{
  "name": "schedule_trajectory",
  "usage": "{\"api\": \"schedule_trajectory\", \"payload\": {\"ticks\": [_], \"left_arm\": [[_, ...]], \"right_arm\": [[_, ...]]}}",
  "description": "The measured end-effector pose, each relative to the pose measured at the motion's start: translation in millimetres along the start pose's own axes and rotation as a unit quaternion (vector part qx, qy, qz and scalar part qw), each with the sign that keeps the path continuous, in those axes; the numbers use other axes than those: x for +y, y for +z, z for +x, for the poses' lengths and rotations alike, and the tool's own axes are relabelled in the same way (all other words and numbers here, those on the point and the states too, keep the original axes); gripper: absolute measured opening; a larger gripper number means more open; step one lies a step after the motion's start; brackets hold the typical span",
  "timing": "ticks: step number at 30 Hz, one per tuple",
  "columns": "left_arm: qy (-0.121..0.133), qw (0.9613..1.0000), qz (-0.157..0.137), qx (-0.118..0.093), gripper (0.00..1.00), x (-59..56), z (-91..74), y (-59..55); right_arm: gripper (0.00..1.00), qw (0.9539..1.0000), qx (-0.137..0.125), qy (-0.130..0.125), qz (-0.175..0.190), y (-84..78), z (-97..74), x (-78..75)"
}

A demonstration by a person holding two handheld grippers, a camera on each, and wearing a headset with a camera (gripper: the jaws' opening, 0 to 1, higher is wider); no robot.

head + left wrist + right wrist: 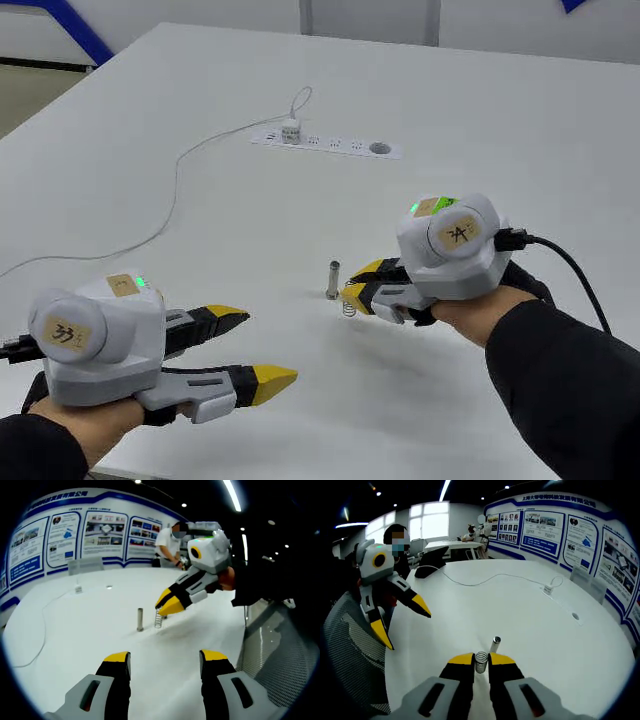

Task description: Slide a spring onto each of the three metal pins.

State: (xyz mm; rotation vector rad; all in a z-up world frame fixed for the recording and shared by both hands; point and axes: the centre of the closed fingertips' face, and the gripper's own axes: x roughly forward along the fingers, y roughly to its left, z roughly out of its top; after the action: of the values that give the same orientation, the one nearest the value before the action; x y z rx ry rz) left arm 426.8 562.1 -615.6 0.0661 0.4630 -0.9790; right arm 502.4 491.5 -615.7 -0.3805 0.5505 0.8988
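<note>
Honestly, nearest you the left gripper (pixel 270 348) hangs wide open, holding nothing. Next out, your right gripper (pixel 481 659) is pinched onto the spring (pixel 481 663), upright, low over the table (pixel 250 220), just beside the 1 pin (pixel 333 280) standing there. Risk: come in tilted and the coil's end catches the pin's top or knocks it over; squeeze harder and the spring could ping out sideways. It's a small silvery coil, loosely wound; the pin's a short upright metal post. Way back, the power strip (pixel 330 145) sits well clear.
</note>
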Motion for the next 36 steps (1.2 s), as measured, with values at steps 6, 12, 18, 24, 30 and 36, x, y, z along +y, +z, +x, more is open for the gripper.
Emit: {"api": "schedule_trajectory", "payload": {"ticks": [6,12,18,24,30,36], "left_arm": [[0.001,1.0,0.0,-0.002,0.57,0.2,-0.3,0.9],[0.001,1.0,0.0,-0.004,0.57,1.0,-0.6,1.4],[0.001,1.0,-0.001,-0.005,0.57,0.9,-0.9,2.1],[0.002,1.0,-0.001,-0.006,0.57,1.0,-1.1,2.5],[0.003,1.0,-0.002,-0.007,0.57,1.2,-1.2,3.3],[0.003,1.0,-0.002,-0.008,0.57,1.6,-1.4,3.1]], "right_arm": [[0.12,0.9998,-0.016,-0.006,-0.003,18.5,-7.3,-5.2],[0.12,0.9995,-0.03,-0.012,-0.009,34.1,-10.1,-8.5],[0.12,0.9991,-0.039,-0.016,-0.01,45.5,-9.3,-13.1],[0.12,0.9989,-0.041,-0.02,-0.009,49.9,-4.0,-19.8],[0.12,0.9992,-0.035,-0.019,-0.005,46.8,1.4,-22.6],[0.12,0.9994,-0.031,-0.017,0.001,43.7,5.6,-23.2]]}}
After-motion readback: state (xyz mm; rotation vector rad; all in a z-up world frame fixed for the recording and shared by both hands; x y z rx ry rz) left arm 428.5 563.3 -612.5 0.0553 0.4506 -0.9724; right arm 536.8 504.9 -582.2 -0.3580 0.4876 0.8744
